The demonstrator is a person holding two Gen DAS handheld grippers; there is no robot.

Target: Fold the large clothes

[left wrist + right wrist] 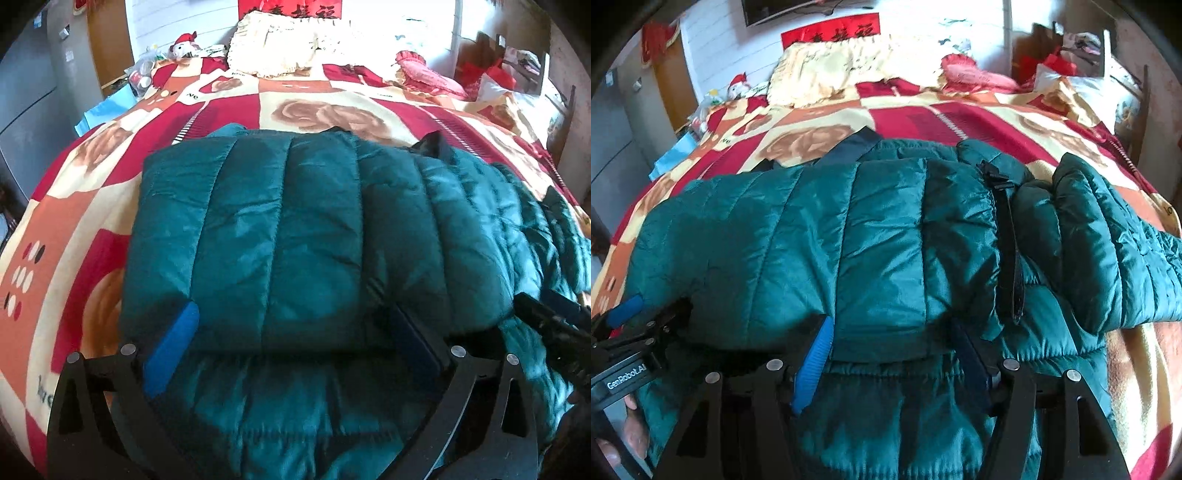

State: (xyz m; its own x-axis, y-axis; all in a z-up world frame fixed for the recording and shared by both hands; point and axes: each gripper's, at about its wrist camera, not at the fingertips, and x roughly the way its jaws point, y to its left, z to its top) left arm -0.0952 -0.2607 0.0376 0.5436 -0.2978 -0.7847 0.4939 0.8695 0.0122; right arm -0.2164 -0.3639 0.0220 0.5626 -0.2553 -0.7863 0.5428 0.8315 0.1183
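Observation:
A teal quilted puffer jacket lies on the bed, its upper layer folded over a lower layer. It also shows in the right wrist view, with a black strap across it and a sleeve hanging to the right. My left gripper is open, its blue fingers wide apart at the near edge of the folded layer. My right gripper is open too, its fingers astride the folded edge. The left gripper shows at the left edge of the right wrist view.
The bed has a red, orange and cream floral blanket. Cream pillows and a pink pillow lie at the head. A grey cabinet stands left of the bed. Clutter and a chair stand at the far right.

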